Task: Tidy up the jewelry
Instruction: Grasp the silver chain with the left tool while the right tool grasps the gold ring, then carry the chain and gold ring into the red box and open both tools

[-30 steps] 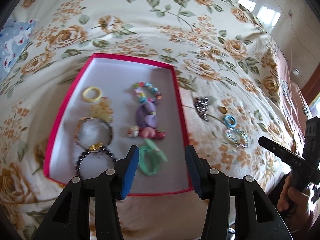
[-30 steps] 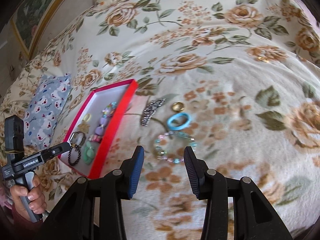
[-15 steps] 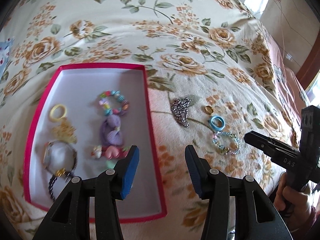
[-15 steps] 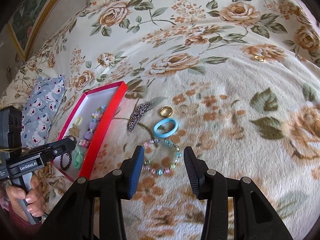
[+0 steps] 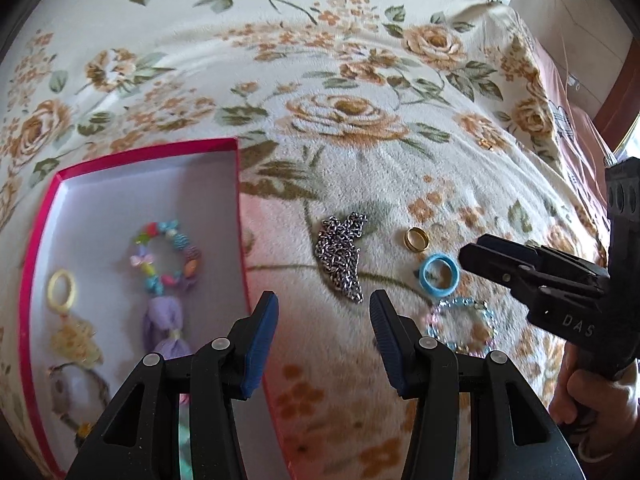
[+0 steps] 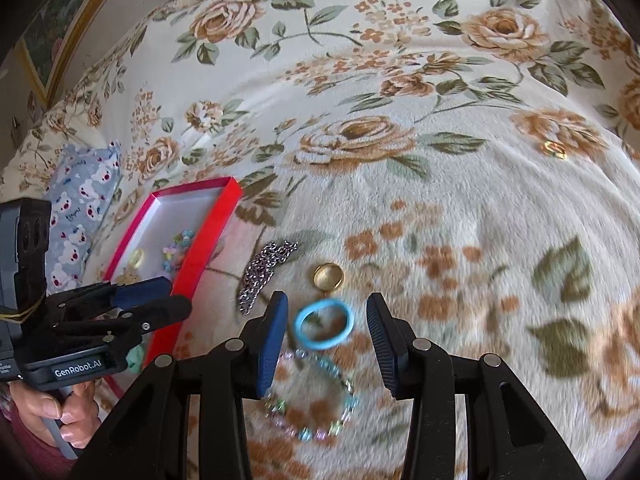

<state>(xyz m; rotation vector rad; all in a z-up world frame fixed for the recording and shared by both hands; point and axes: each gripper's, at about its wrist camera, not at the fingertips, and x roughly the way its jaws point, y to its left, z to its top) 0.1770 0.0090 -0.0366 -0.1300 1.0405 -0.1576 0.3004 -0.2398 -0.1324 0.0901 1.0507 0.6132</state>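
Note:
A red-rimmed box (image 5: 239,184) with a white floor lies on the floral bedspread and holds a colourful bead bracelet (image 5: 166,256), a yellow ring (image 5: 61,289), a purple piece (image 5: 165,326) and other jewelry. Right of it lie a silver chain (image 5: 340,256), a gold ring (image 5: 416,239), a blue ring (image 5: 439,274) and a pastel bead bracelet (image 5: 460,328). My left gripper (image 5: 324,332) is open and empty, over the box's right rim and the chain. My right gripper (image 6: 326,336) is open and empty, its jaws either side of the blue ring (image 6: 324,323), above the bead bracelet (image 6: 312,396).
A blue patterned pillow (image 6: 80,200) lies left of the box (image 6: 208,232). A small gold item (image 6: 554,150) sits far right on the bedspread. The bed edge and floor show at the top right of the left wrist view.
My left gripper has swung right, from over the box to its right rim near the chain. My right gripper has moved forward and down, from behind the bead bracelet to around the blue ring.

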